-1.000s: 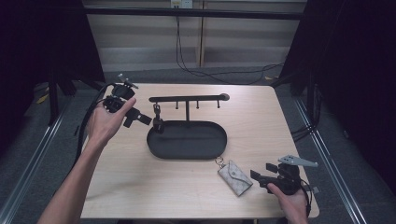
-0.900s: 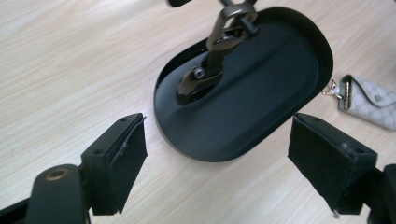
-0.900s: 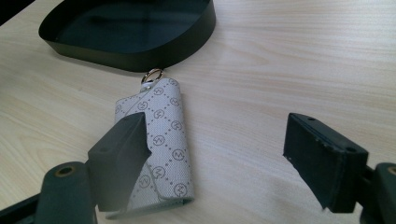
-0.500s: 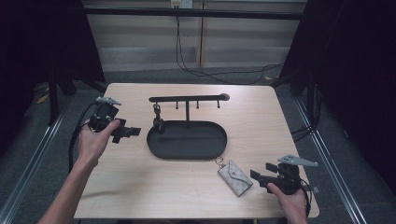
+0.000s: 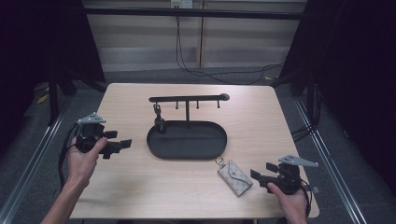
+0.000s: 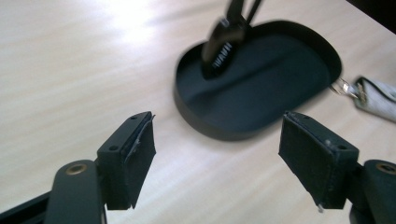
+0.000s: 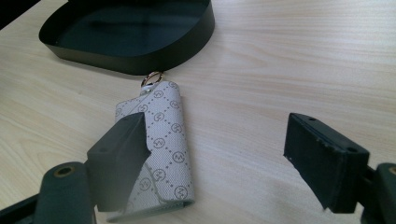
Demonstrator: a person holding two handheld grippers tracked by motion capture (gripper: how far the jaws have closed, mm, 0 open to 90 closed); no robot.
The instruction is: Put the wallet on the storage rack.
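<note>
A black oval tray (image 5: 187, 150) with a T-shaped hook rack (image 5: 187, 99) stands mid-table. A black key fob (image 5: 159, 122) hangs from the rack's left hook, its lower end in the tray (image 6: 299, 60); the fob (image 6: 222, 44) looks blurred in the left gripper view. A grey patterned key pouch (image 5: 235, 177) with a ring lies flat in front of the tray's right end. My left gripper (image 5: 117, 147) is open at the table's left, jaws facing the tray. My right gripper (image 5: 259, 177) is open beside the pouch (image 7: 161, 140), its left jaw in front of the pouch's lower corner.
The wooden table (image 5: 140, 186) ends close behind both hands at the front edge. Cables (image 5: 196, 70) run along the floor behind the table. A metal rail (image 5: 327, 154) borders the right side.
My left gripper has come down from near the rack's left end toward the front left of the table. The right gripper and the pouch have stayed put.
</note>
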